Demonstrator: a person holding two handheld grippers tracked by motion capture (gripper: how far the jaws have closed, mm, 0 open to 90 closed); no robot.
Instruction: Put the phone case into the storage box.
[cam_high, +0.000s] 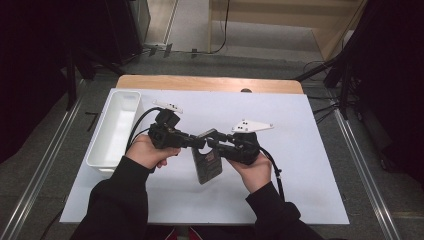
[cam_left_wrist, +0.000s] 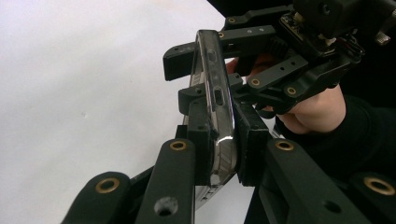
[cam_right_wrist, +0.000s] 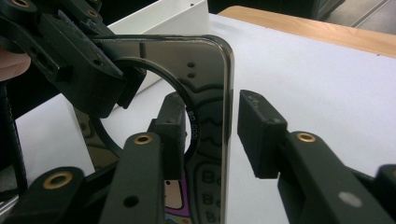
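A phone (cam_high: 207, 162) in a glossy dark case hangs above the white mat, held between both hands. My left gripper (cam_high: 200, 142) is shut on its top end; in the left gripper view the two pads (cam_left_wrist: 224, 149) press on the phone's (cam_left_wrist: 212, 79) clear edge. My right gripper (cam_high: 213, 140) straddles the same end from the other side. In the right gripper view the phone (cam_right_wrist: 205, 79) stands edge-on between the jaws of my right gripper (cam_right_wrist: 210, 135). One pad lies against its back, and a gap shows between the other pad (cam_right_wrist: 257, 135) and its edge.
A long white tray (cam_high: 96, 150) stands at the left edge of the white mat (cam_high: 300, 165). The mat covers a wooden table (cam_high: 210, 83). Black stands and cables lie on the floor on both sides.
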